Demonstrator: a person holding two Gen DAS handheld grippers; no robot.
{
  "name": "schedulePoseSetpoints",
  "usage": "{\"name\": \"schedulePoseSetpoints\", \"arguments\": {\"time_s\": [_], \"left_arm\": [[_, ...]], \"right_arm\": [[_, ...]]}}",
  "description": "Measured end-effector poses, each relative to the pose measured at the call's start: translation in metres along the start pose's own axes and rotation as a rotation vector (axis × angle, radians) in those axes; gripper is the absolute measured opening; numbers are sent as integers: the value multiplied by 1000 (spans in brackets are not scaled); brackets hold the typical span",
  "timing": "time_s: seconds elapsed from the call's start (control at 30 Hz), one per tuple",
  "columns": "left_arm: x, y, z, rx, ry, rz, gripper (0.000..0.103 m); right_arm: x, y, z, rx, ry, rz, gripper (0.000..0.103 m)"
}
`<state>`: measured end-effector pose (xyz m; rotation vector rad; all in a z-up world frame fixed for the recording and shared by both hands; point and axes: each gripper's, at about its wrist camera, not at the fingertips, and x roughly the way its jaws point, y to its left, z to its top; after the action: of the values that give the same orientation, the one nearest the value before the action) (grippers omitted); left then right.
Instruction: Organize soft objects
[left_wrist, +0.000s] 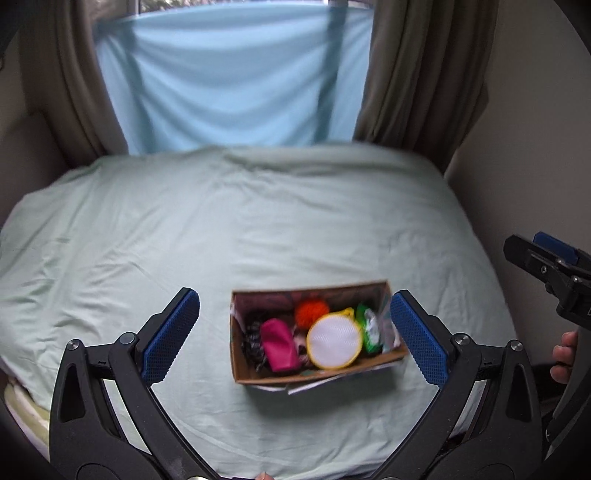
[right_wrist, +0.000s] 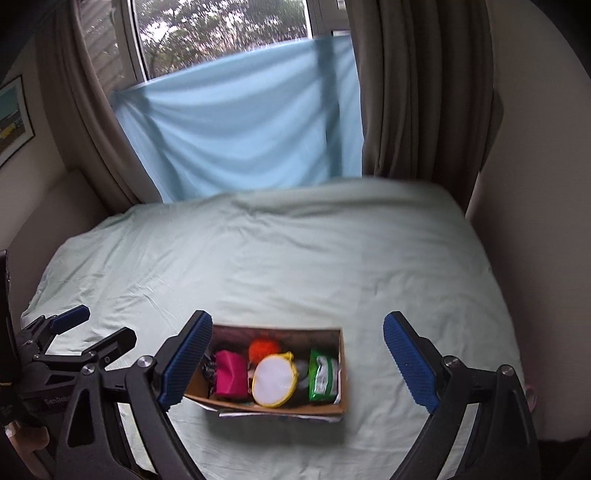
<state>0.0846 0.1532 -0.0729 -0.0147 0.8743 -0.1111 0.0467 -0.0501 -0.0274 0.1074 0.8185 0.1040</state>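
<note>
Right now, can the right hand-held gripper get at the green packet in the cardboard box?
Probably yes. The right hand-held gripper is open and empty above the open-topped cardboard box. The green packet lies uncovered at the right end, though the box wall crowds it.

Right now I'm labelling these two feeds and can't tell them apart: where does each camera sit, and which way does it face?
Left wrist: on the left claw, angled down at the open brown cardboard box on the pale green bedsheet; the right claw and some fingers show at the right edge.
Right wrist: on the right claw, same downward aim; the left claw shows at the left edge.
Shared: box, sheet, light blue cloth.
</note>
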Motion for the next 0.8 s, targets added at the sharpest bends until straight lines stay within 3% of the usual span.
{"name": "schedulePoseSetpoints", "arguments": {"time_s": [0.23,0.43,0.6,0.8], "left_arm": [[-65,-23,22,-73,-158,16,103],[-100,-41,18,-60,-264,60,103],[-119,-62,8,0,-348,114,103],[-125,-77,5,36,-378,118,103]], "right_arm": [[-58,-17,20,-24,-133,-18,92],[-85,-28,16,-43,-223,-62,92],[-94,-34,6,-48,-252,-78,92],[-97,-37,0,-36,-242,-81,92]]}}
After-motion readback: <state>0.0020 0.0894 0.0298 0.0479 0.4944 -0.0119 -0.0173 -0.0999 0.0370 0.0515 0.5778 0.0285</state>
